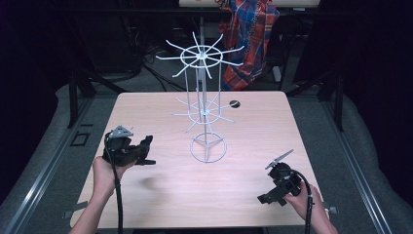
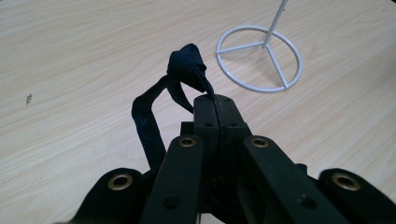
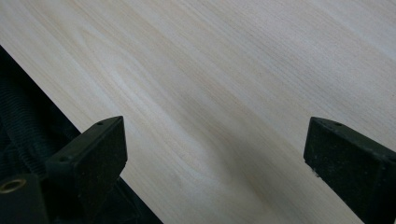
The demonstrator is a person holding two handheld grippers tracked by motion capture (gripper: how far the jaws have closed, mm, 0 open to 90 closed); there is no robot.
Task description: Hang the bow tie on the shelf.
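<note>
Dark room behind, cables on the floor, a plaid red-blue cloth point(image 1: 249, 39) hanging past the far edge of the tabletop point(image 1: 160, 195). Pale wood-grain top, small dark hole point(image 1: 234, 104) near the far edge, right of centre. No brand, label or writing could be read anywhere.

White wire rack point(image 1: 205, 109) stood upright around the middle of the tabletop, a bit toward the far edge: ring base, thin post, two tiers of spoke arms. All the spokes looked bare.

Left claw point(image 1: 146, 146) was held above the tabletop near the left edge, roughly level with the rack's base, tips pointing toward the rack. Its jaws were pressed together on a dark navy strip of fabric point(image 2: 187, 70); in the left gripper view the strip bunched into a knot-like wad just past the tips and looped back down along the left of the claw. The rack's ring base lay beyond it, apart.

Right claw point(image 1: 269, 197) sat near the near right corner of the tabletop, held low, jaws spread wide apart with bare wood between them in the right gripper view.
</note>
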